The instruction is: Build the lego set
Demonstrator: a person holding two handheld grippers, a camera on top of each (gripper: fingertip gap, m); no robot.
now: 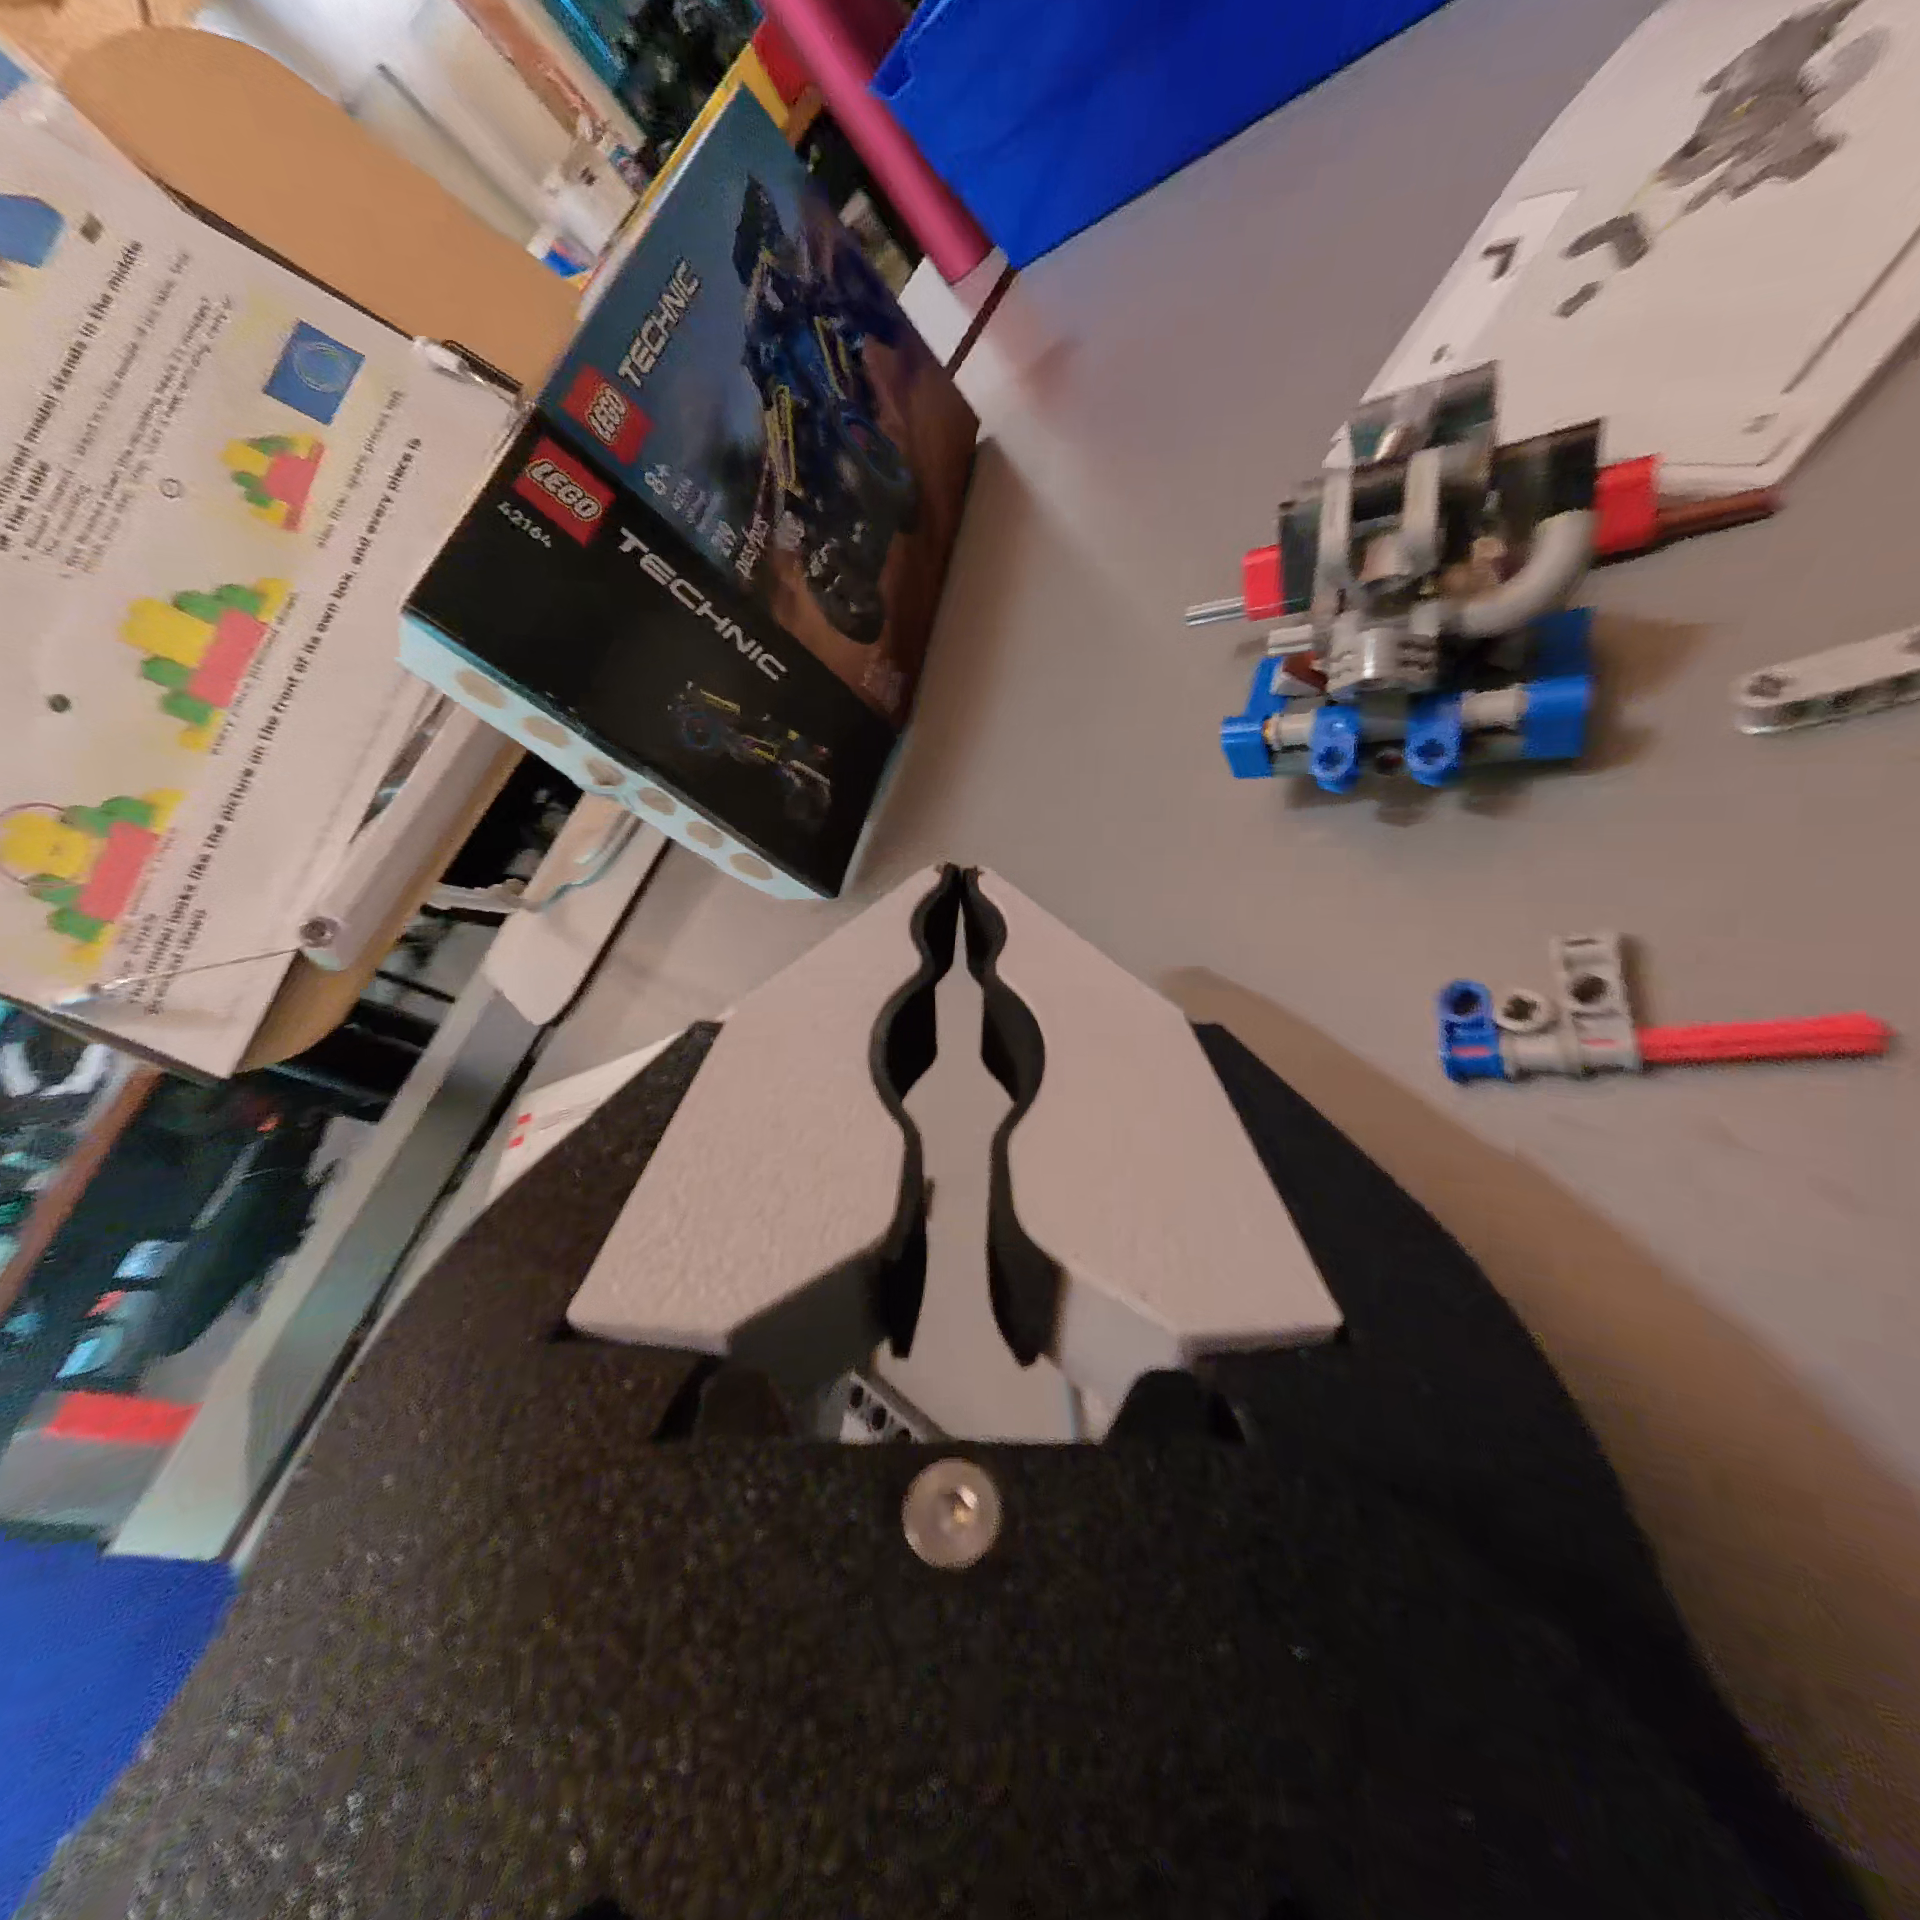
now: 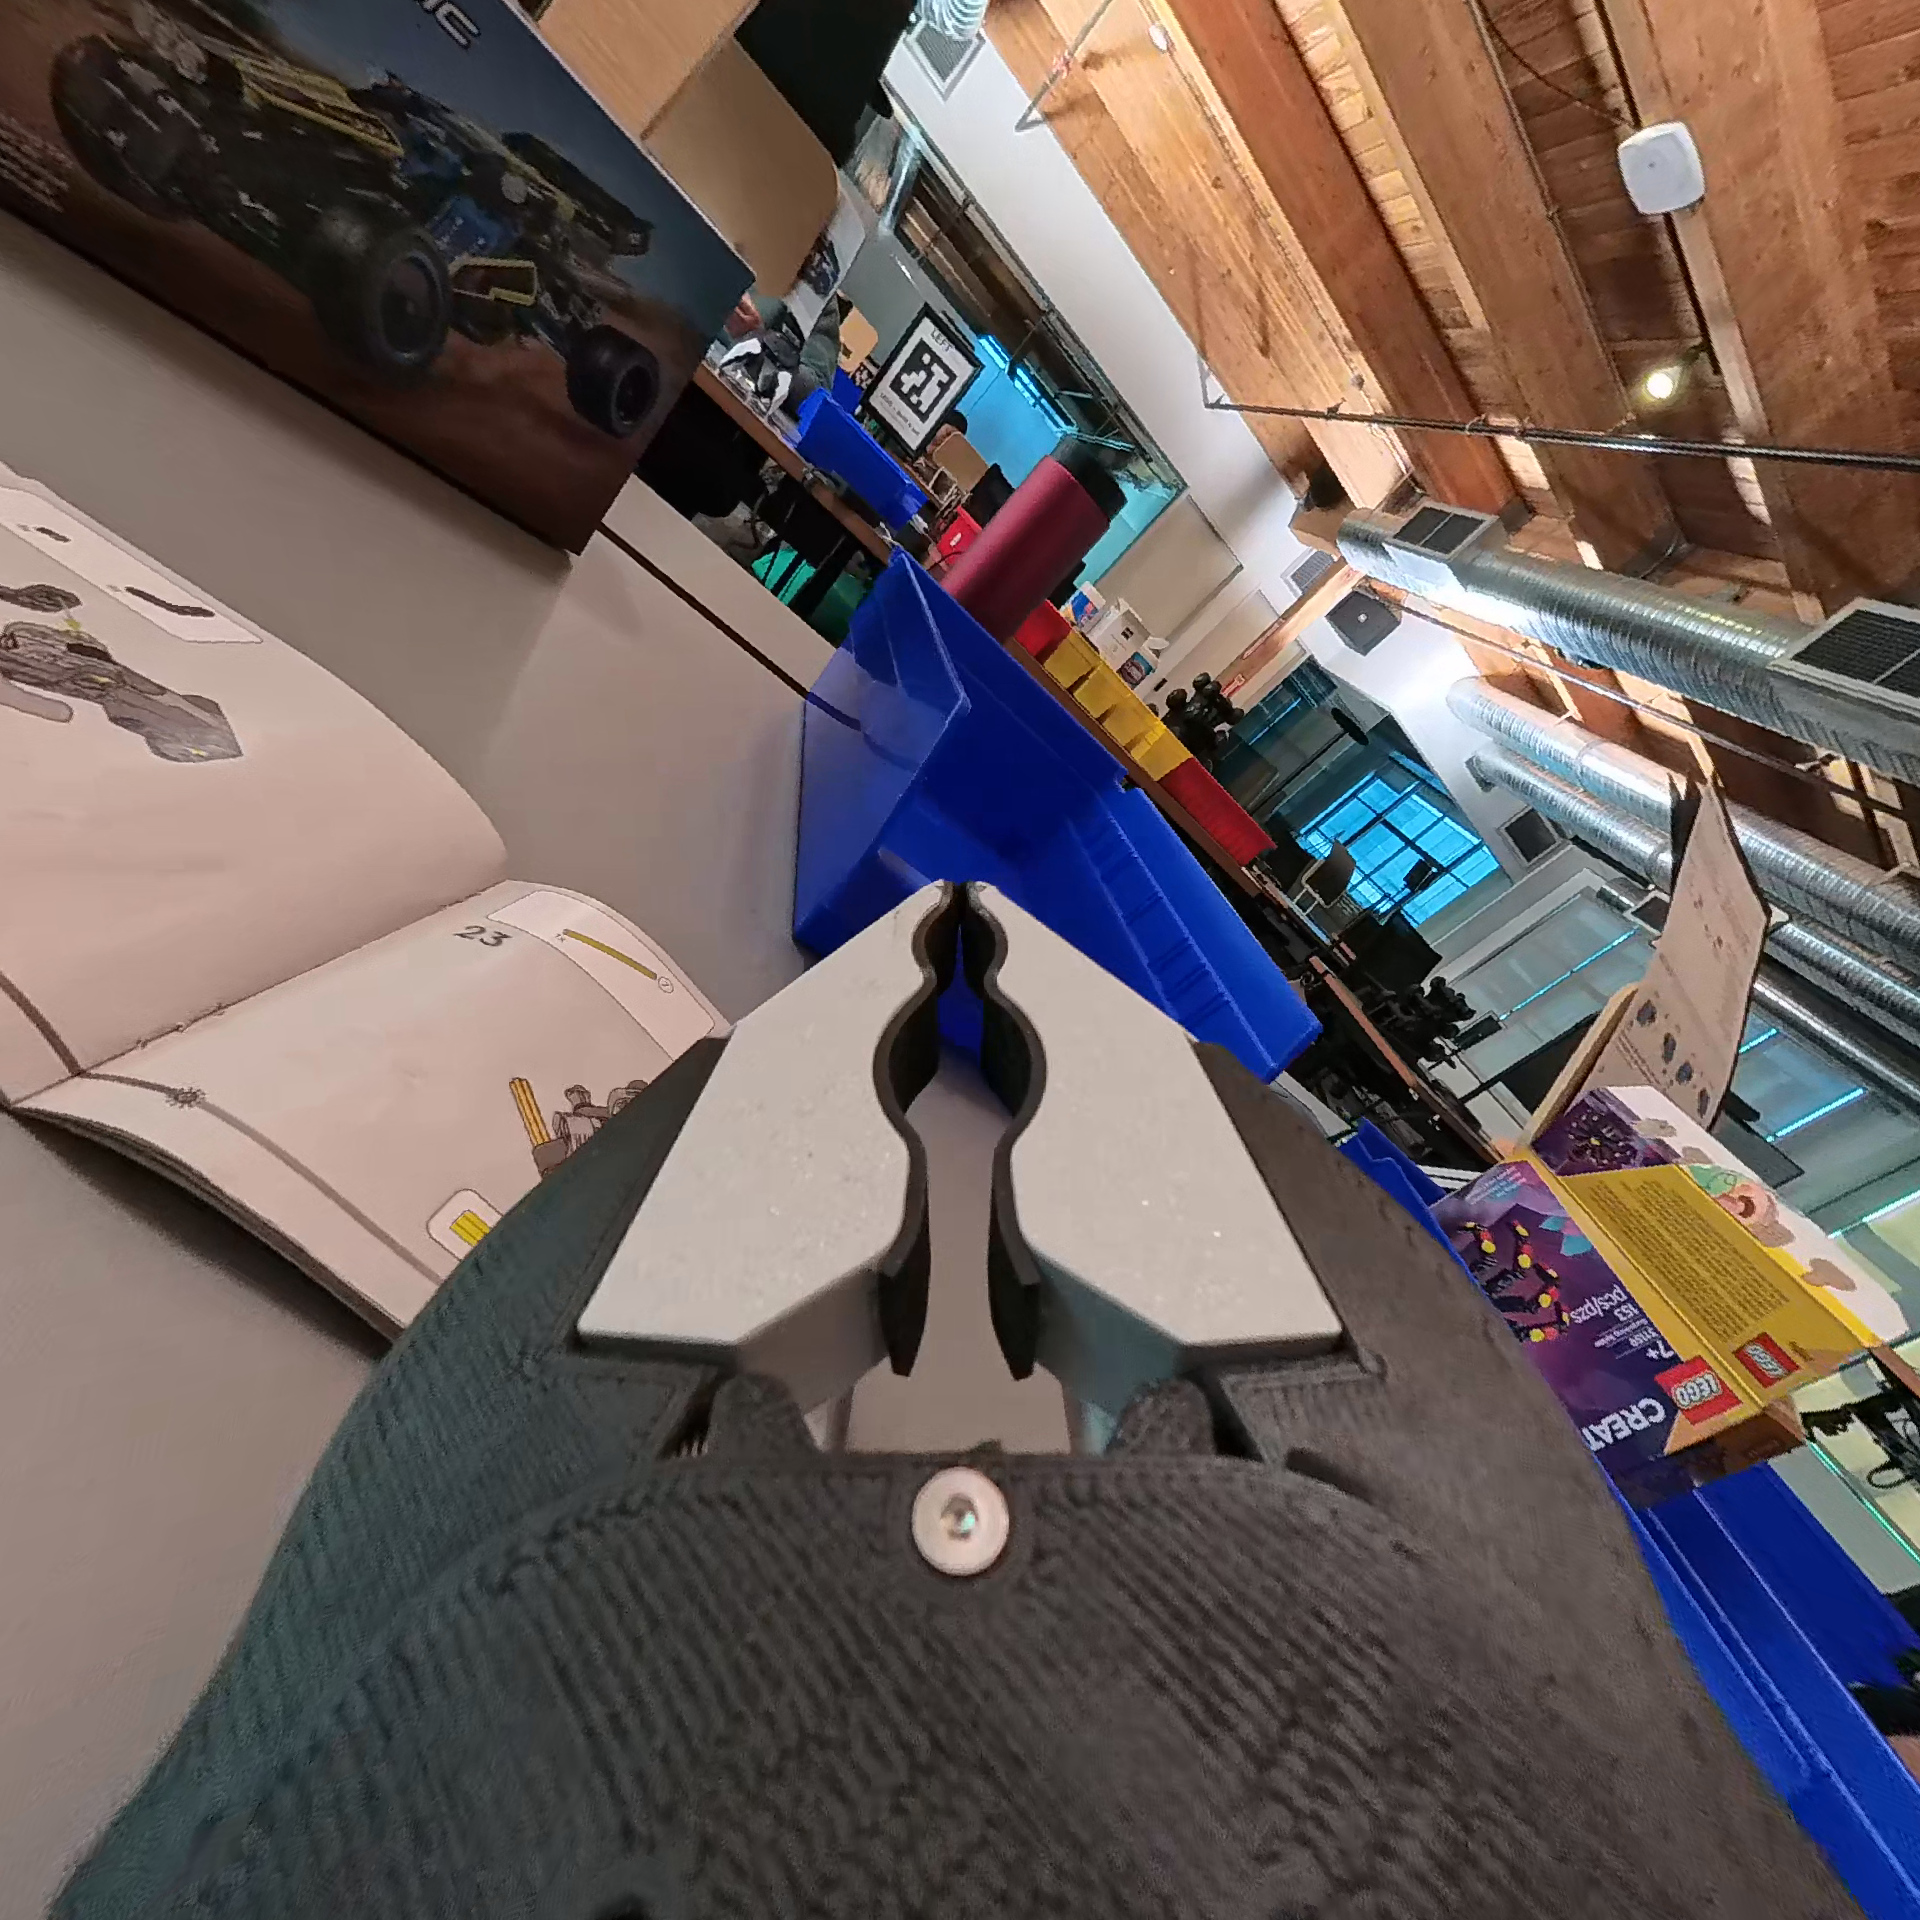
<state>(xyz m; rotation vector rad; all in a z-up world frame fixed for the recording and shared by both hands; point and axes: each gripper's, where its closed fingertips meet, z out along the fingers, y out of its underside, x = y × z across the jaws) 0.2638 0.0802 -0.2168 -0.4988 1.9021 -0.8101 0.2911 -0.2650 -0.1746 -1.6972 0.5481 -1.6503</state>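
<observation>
The left gripper (image 1: 958,871) has its jaws closed tip to tip on nothing, poised above a grey table (image 1: 1091,727). Just ahead and left of the tips sits a dark toy-set box (image 1: 707,540); well off to the right are a partly built brick model (image 1: 1434,623) and a small blue-grey piece on a red axle (image 1: 1621,1023). The right gripper (image 2: 961,888) is likewise closed and bare, its tips near a blue bin (image 2: 997,790) directly ahead, with an open instruction booklet (image 2: 260,935) to the left.
</observation>
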